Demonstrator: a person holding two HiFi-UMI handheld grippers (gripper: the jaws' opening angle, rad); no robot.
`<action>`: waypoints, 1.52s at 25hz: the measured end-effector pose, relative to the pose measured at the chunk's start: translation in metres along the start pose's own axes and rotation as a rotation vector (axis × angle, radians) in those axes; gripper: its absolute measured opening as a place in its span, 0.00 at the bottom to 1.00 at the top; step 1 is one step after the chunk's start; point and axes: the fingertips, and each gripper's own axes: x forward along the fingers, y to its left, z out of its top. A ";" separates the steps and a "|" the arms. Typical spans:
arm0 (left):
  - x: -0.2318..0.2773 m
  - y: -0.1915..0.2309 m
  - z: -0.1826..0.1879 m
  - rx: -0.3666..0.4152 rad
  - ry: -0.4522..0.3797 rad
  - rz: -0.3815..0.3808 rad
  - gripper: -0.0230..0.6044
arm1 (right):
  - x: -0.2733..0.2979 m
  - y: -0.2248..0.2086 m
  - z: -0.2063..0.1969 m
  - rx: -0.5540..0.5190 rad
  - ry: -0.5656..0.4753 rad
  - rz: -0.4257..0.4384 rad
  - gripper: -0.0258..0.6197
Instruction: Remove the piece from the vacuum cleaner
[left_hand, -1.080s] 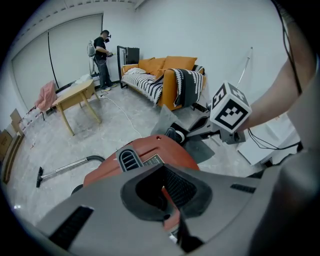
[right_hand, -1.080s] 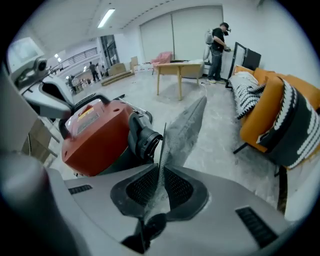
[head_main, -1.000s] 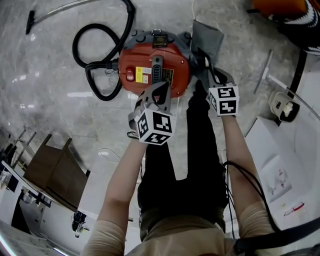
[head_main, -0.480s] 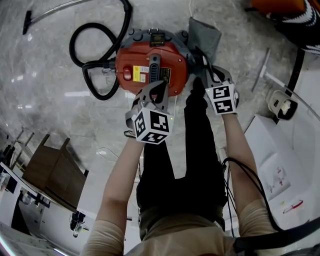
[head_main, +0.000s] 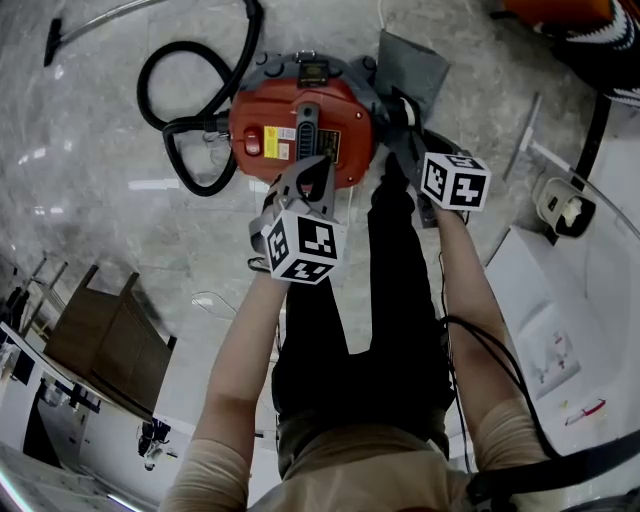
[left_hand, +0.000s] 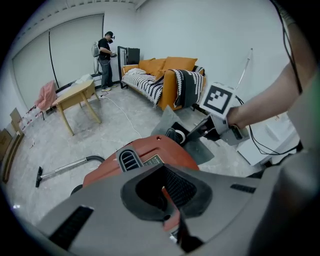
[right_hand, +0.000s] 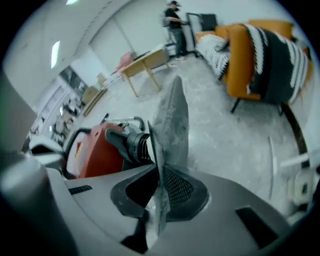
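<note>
The round red vacuum cleaner (head_main: 300, 120) sat on the pale stone floor (head_main: 100, 200) near the top middle of the head view. Its flat grey cloth piece (head_main: 412, 62) stuck out at the upper right, still joined to the machine's black ribbed mouth (right_hand: 132, 142). The right tongs (right_hand: 159, 200) were clamped on the thin edge of that grey piece. They had just rolled over, so their marked cube (head_main: 455, 180) was tipped a new way, but the hand had stayed in the same spot. The left tongs (head_main: 318, 172) had not moved. They looked closed, low on the red body, with only a sliver of red between them. The twist was probably meant to work the piece loose, but it was not off yet.
</note>
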 end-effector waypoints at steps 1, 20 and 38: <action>0.000 0.000 0.000 0.005 0.001 0.000 0.04 | -0.001 0.001 0.001 0.112 0.015 0.047 0.10; 0.005 -0.003 0.002 0.008 0.007 -0.002 0.04 | -0.001 0.003 0.004 0.333 0.078 0.288 0.13; 0.004 -0.001 0.002 -0.020 -0.022 0.006 0.04 | 0.001 -0.003 -0.003 -0.336 -0.013 -0.087 0.09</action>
